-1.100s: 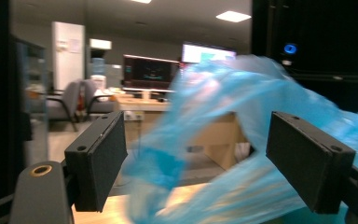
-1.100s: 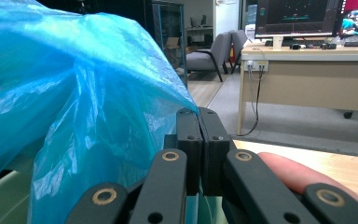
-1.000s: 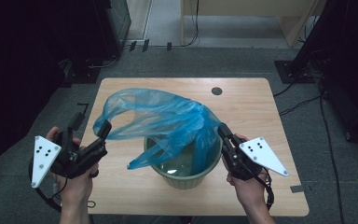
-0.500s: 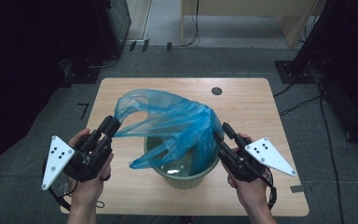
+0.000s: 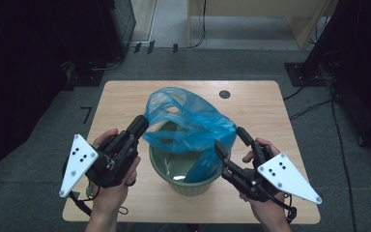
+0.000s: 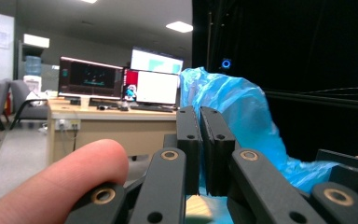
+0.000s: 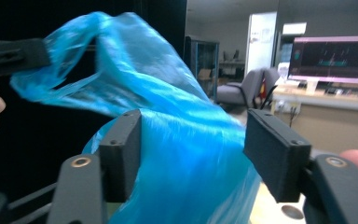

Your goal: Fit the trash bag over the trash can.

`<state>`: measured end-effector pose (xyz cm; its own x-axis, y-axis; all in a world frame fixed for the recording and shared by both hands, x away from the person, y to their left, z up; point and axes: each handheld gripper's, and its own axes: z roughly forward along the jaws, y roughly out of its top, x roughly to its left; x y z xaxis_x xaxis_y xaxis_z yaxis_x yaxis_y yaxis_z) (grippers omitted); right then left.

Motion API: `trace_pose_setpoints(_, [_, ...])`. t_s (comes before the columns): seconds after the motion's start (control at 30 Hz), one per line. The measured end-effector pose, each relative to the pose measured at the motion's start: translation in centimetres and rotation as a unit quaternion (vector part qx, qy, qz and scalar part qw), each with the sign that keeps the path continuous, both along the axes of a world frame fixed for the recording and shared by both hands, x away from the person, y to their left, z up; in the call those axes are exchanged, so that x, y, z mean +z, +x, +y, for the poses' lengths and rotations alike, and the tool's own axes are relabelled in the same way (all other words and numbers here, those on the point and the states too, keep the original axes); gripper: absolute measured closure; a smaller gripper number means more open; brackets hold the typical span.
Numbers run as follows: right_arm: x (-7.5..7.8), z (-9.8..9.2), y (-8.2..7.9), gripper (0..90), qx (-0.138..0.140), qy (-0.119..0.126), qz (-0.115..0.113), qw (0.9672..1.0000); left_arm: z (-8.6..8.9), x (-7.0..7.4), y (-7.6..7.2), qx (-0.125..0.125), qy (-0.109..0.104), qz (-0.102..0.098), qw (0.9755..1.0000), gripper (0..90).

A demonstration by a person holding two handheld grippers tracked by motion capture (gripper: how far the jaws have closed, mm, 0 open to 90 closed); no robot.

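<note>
L gripper (image 5: 142, 126) pinches blue bag (image 5: 188, 121) (stretched across bin (image 5: 186, 179)); R gripper (image 5: 232, 141) spread, just opening.

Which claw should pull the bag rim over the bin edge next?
Probably left. The left claw is shut on the blue bag beside the green bin; the right claw has just been opening, bag loose between its jaws.
</note>
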<state>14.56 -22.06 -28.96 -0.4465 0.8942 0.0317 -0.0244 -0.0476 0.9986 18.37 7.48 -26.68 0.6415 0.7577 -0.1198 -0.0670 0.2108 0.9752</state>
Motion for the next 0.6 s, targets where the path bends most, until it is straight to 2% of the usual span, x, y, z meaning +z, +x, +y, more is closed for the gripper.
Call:
trace_pose_setpoints(0.13, [0.6, 0.2, -0.6, 29.7, -0.013, -0.024, -0.006, 0.9996, -0.2, 1.0, 0.2, 0.015, -0.007, -0.001, 0.9999, 86.1])
trace_pose_setpoints(0.27, [0.6, -0.6, -0.8, 28.1, -0.001, -0.022, 0.005, 0.9997, 0.3, 1.6, 0.6, 0.027, -0.02, 0.009, 0.9994, 86.2])
trace_pose_setpoints(0.37, [1.0, -0.4, -0.9, 29.7, 0.012, -0.016, 0.001, 0.9998, -0.3, 1.6, 0.4, 0.009, -0.021, 0.012, 0.9997, 86.2])
trace_pose_setpoints(0.6, [2.4, 2.6, -0.4, 29.7, 0.029, -0.019, -0.001, 0.9994, -2.4, 2.5, -1.0, -0.028, -0.009, -0.012, 0.9995, 86.0])
